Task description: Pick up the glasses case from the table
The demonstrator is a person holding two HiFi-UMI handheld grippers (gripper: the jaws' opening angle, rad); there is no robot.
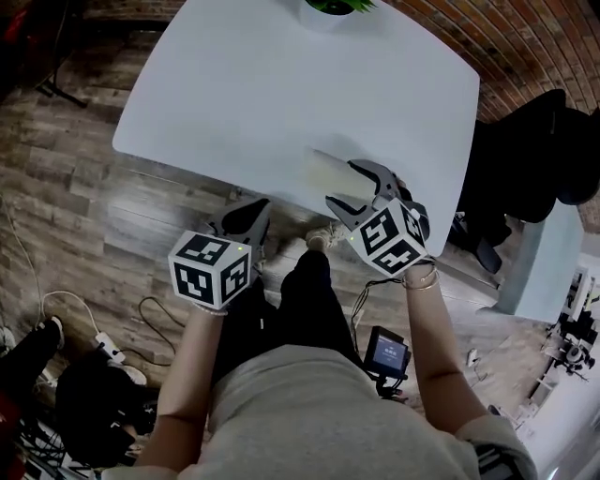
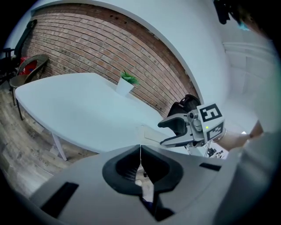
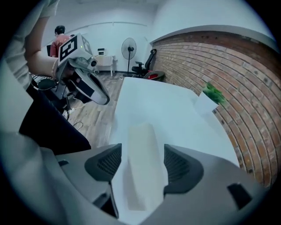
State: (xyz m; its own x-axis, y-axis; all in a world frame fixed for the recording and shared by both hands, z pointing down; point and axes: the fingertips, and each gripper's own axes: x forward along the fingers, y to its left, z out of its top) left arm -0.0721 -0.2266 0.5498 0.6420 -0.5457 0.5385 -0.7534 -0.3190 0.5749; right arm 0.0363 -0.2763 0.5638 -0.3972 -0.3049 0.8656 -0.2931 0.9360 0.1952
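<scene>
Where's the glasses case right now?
The pale cream oblong glasses case lies on the white table near its front edge, right of centre in the head view, between the jaws of the open right gripper.

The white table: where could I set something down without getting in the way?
Nearly the whole table is bare: the wide stretch between the potted plant at the far edge and the glasses case near the front edge. Only that front-right spot is crowded, where the right gripper straddles the case.
</scene>
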